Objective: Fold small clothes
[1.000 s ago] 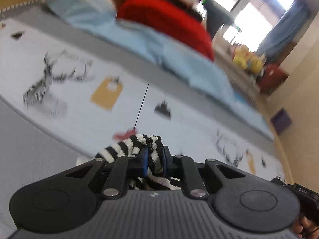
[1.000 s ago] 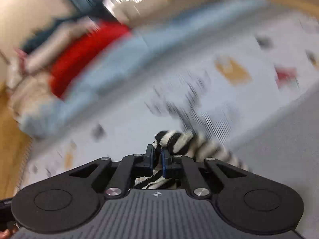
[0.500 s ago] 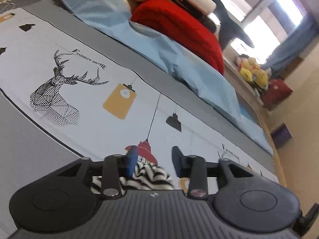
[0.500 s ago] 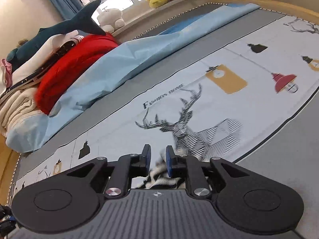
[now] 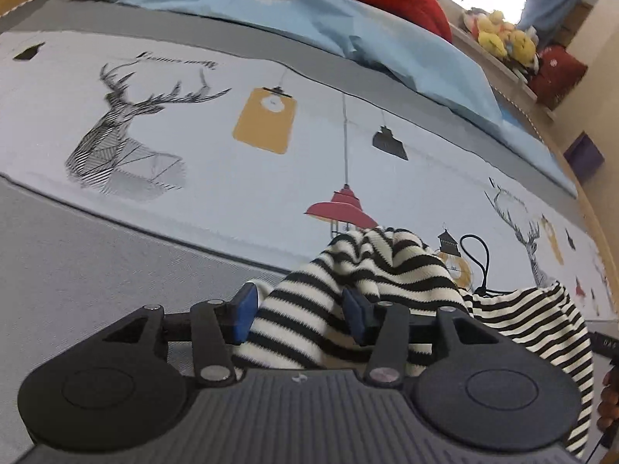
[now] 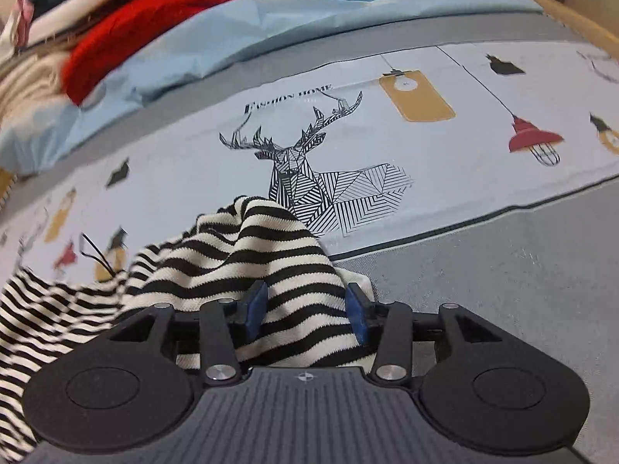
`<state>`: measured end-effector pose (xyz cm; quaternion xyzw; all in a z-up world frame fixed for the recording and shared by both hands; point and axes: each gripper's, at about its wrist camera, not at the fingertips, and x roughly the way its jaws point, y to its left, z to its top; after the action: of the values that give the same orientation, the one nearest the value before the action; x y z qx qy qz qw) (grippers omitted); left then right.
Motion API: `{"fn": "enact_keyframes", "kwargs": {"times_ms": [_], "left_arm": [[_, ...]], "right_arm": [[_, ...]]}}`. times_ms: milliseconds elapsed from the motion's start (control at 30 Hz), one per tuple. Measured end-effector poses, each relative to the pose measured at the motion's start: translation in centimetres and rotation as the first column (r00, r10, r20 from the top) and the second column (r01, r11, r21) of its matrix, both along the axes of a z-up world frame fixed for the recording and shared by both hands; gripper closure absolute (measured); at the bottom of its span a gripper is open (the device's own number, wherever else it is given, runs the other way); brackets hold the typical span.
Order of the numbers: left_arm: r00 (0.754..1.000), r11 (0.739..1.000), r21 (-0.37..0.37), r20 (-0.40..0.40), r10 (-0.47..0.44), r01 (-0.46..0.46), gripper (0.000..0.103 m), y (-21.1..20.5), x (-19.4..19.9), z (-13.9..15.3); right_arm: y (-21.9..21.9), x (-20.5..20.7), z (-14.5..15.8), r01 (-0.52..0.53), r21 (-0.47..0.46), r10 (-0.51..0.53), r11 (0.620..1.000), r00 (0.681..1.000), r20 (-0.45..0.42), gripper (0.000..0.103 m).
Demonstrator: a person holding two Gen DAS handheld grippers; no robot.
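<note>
Left gripper (image 5: 300, 315) has its jaws wide apart, the black-and-white striped garment (image 5: 371, 290) lying bunched between them on the deer-print bedspread (image 5: 216, 178); right gripper (image 6: 305, 311) likewise gapes around the same garment (image 6: 247, 266); a red blanket (image 6: 147, 23) sits at 11 o'clock.

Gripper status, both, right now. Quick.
Left gripper: jaws open, holding nothing; the striped garment lies loose between them.
Right gripper: jaws open, holding nothing; same garment between them.
</note>
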<state>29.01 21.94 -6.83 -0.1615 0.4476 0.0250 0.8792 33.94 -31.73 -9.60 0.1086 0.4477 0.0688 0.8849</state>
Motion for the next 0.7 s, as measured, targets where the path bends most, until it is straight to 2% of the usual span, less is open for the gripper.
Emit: {"fn": "enact_keyframes", "kwargs": {"times_ms": [100,133,167,200,233,267,333,400,467,500,567,633,667,700], "left_arm": [[0.999,0.998,0.038,0.000,-0.041,0.041,0.049,-0.9,0.5,-0.6],[0.999,0.997,0.051,0.000,-0.055,0.055,0.051,-1.1,0.7,-0.7],[0.998,0.996,0.062,0.005,-0.069,0.069,0.053,-1.3,0.8,-0.8],[0.996,0.993,0.070,0.017,-0.092,0.090,0.075,-1.4,0.8,-0.8],[0.993,0.990,0.080,0.021,-0.118,0.116,0.101,-1.6,0.9,-0.7],[0.991,0.986,0.104,0.029,-0.134,0.130,0.100,-1.6,0.9,-0.4],[0.990,0.981,0.169,0.090,-0.108,0.092,0.101,-1.4,0.5,1.1],[0.980,0.989,0.151,0.196,-0.038,0.008,0.101,-0.2,-0.2,3.0],[0.971,0.987,0.151,0.240,0.008,-0.046,0.101,0.2,-0.5,3.6],[0.973,0.984,0.173,0.231,0.008,-0.050,0.102,-0.1,-0.4,3.4],[0.989,0.979,0.203,0.146,0.003,-0.033,0.101,-0.7,0.3,2.0],[1.000,0.983,0.181,0.010,-0.010,0.008,0.100,-0.9,0.9,0.3],[1.000,0.981,0.193,0.001,-0.012,0.012,0.100,-1.0,0.8,0.5],[0.999,0.980,0.201,0.031,-0.012,0.006,0.099,-1.1,0.2,1.3]], "right_arm": [[1.2,0.4,0.2,-0.029,-0.038,0.030,0.999,0.999,0.019,0.057],[1.5,0.5,0.3,-0.045,-0.040,0.046,0.998,0.999,0.025,0.062],[1.7,0.6,0.3,-0.058,-0.042,0.060,0.997,0.998,0.031,0.073],[2.0,0.8,0.3,-0.073,-0.047,0.074,0.996,0.997,0.036,0.077],[2.1,0.9,0.2,-0.080,-0.054,0.082,0.995,0.996,0.037,0.087],[2.2,1.1,0.1,-0.087,-0.062,0.089,0.994,0.995,0.035,0.098],[2.1,1.3,0.3,-0.078,-0.071,0.081,0.994,0.995,0.051,0.100],[1.5,1.3,1.6,-0.020,-0.052,0.026,0.998,0.993,0.113,0.100],[0.3,1.2,3.5,0.043,0.035,-0.049,0.998,0.978,0.200,0.100],[0.1,1.1,4.0,0.060,0.048,-0.069,0.997,0.970,0.232,0.100],[0.6,1.2,3.7,0.076,0.003,-0.074,0.997,0.963,0.258,0.100],[1.0,2.0,1.9,0.081,-0.037,-0.074,0.996,0.982,0.172,0.099],[1.1,2.4,0.9,0.072,-0.034,-0.067,0.997,0.992,0.110,0.097],[1.3,2.6,0.4,0.071,-0.046,-0.068,0.996,0.996,0.066,0.095]]}}
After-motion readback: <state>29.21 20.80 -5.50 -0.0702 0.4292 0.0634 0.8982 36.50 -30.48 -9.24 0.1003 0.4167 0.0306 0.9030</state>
